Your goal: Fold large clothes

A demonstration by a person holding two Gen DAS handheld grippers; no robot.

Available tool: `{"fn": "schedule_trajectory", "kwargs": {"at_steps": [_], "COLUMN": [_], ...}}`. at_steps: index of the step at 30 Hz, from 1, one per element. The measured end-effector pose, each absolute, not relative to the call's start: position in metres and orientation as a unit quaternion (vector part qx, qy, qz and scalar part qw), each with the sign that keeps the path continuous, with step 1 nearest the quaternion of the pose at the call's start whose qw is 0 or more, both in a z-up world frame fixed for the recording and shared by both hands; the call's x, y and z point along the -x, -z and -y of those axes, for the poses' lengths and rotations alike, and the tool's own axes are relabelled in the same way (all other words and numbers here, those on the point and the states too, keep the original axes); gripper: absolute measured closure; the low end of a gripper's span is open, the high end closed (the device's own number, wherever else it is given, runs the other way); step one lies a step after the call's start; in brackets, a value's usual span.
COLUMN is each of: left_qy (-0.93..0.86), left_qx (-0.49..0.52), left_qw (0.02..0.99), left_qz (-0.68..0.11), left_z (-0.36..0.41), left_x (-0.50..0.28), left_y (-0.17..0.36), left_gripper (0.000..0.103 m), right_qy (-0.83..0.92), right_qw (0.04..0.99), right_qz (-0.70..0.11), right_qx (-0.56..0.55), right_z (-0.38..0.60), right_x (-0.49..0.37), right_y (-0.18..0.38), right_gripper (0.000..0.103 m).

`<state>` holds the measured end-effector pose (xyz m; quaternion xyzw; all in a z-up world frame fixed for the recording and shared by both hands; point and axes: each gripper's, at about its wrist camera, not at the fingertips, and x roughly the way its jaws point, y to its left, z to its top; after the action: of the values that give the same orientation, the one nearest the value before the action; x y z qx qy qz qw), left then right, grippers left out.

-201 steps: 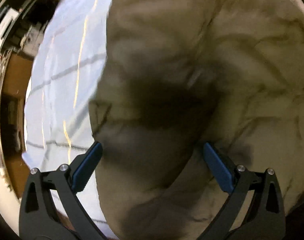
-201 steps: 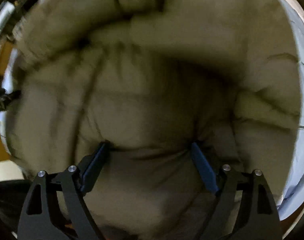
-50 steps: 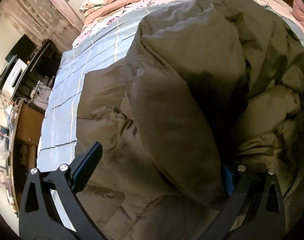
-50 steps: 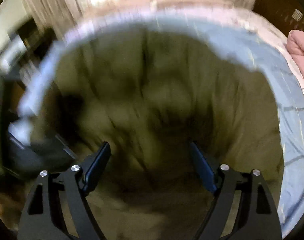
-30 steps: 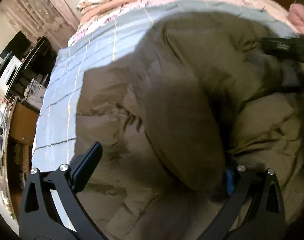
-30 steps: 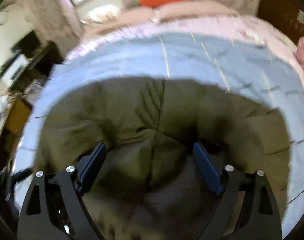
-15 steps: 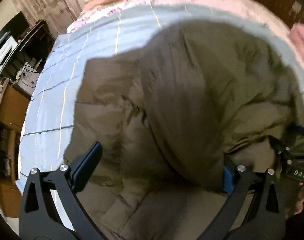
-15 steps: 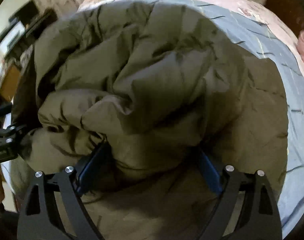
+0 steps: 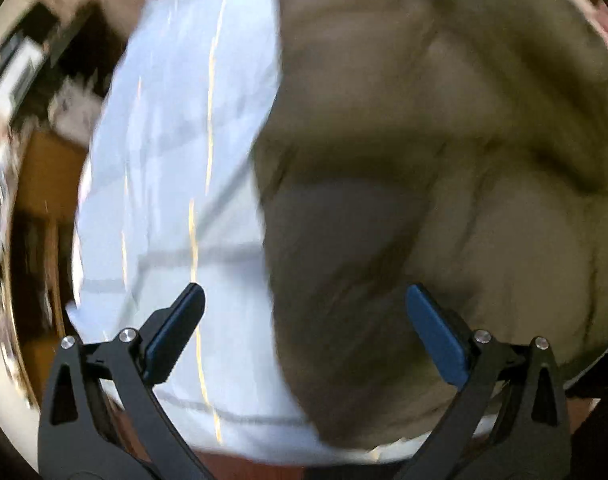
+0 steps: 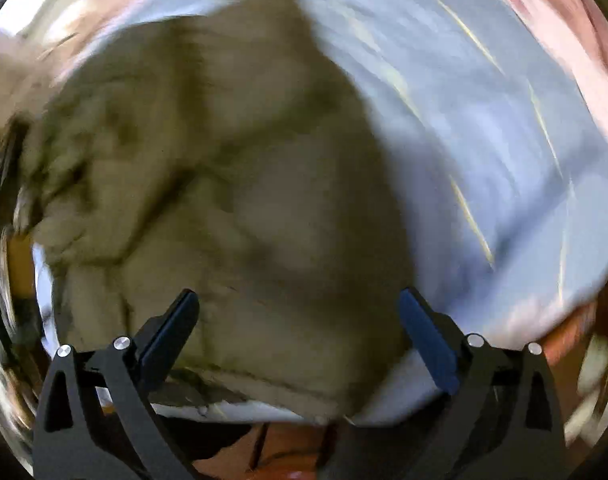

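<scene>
Garment: olive-brown padded coat [image 9: 443, 160] lay bunched on a bed, covering the right part of the left wrist view and the left and middle of the right wrist view [image 10: 232, 208].
Bedding: pale blue sheet [image 9: 176, 152] with thin yellow and grey lines lay under the coat; its near edge showed below the coat in both views.
Left gripper [image 9: 304, 336]: jaws stood wide apart, pointing steeply down; the coat's left edge showed between them, and neither blue pad pressed on cloth.
Right gripper [image 10: 300, 334]: jaws were opening, already wide; the coat's lower edge showed between the pads, with no grip on it.
Surroundings: pink bedding [image 10: 575, 40] ran along the far right edge; dark furniture [image 9: 44, 100] stood left of the bed.
Clarity: both views were blurred, so folds and seams could not be read.
</scene>
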<state>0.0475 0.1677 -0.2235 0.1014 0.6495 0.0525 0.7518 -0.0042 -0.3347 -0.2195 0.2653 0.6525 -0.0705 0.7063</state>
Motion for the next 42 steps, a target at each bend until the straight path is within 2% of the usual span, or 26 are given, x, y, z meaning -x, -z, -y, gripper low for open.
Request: {"fn": "schedule_trajectory", "kwargs": {"at_steps": [2,5,9,10,11,12,13,14,15,16,18,24,28,33,38,42], "left_qy": [-0.050,-0.021,0.021,0.036,0.062,0.080,0.087,0.089,0.097,0.108,0.122,0.185,0.199,0.199,0.241,0.249], "left_qx": [-0.049,0.053,0.141,0.149,0.158,0.161,0.154,0.146,0.154,0.168,0.194,0.308,0.314,0.326,0.308,0.324], "left_qw": [0.734,0.706,0.662,0.650,0.633,0.624,0.625,0.633,0.637,0.641,0.653,0.695,0.706,0.723,0.762,0.765], "left_qz": [-0.675,-0.706,-0.736,-0.745,-0.755,-0.760,-0.760,-0.755,-0.749,-0.741,-0.722,-0.623,-0.602,-0.575,-0.516,-0.497], "left_z": [-0.190,-0.215,-0.221,-0.217,-0.208,-0.202,-0.196,-0.192,-0.191,-0.190,-0.195,-0.218,-0.215,-0.220,-0.218,-0.219], "left_x": [-0.039,-0.023,-0.019,-0.019,-0.018,-0.018,-0.020,-0.021,-0.023,-0.023,-0.021,-0.011,-0.004,0.005,0.032,0.029], "left_y": [0.235,0.251,0.272,0.276,0.282,0.285,0.284,0.279,0.276,0.272,0.262,0.217,0.202,0.190,0.135,0.116], "left_gripper": [0.002,0.002,0.002,0.004,0.010,0.032,0.043,0.054,0.073,0.086,0.093,0.095,0.095,0.095,0.095,0.095], "right_qy": [0.052,0.083,0.046,0.047,0.035,0.018,0.004,-0.002,-0.014,-0.026,-0.044,-0.107,-0.110,-0.136,-0.178,-0.196], "right_qw": [0.664,0.637,0.606,0.610,0.616,0.624,0.638,0.643,0.646,0.645,0.647,0.678,0.702,0.694,0.729,0.747], "right_qz": [-0.677,-0.703,-0.717,-0.716,-0.710,-0.700,-0.689,-0.684,-0.675,-0.665,-0.643,-0.543,-0.524,-0.505,-0.461,-0.423], "right_qx": [-0.312,-0.305,-0.340,-0.335,-0.339,-0.345,-0.344,-0.345,-0.356,-0.375,-0.408,-0.485,-0.469,-0.495,-0.475,-0.474], "right_z": [0.339,0.337,0.324,0.321,0.317,0.312,0.307,0.304,0.302,0.301,0.305,0.326,0.333,0.343,0.340,0.351], "right_x": [0.008,0.014,0.023,0.023,0.021,0.019,0.018,0.017,0.017,0.018,0.020,0.037,0.047,0.058,0.064,0.062], "right_y": [0.238,0.264,0.294,0.293,0.288,0.283,0.276,0.271,0.268,0.266,0.259,0.211,0.184,0.183,0.130,0.093], "right_gripper": [0.003,0.003,0.003,0.009,0.017,0.044,0.062,0.068,0.079,0.084,0.087,0.093,0.094,0.094,0.095,0.095]}}
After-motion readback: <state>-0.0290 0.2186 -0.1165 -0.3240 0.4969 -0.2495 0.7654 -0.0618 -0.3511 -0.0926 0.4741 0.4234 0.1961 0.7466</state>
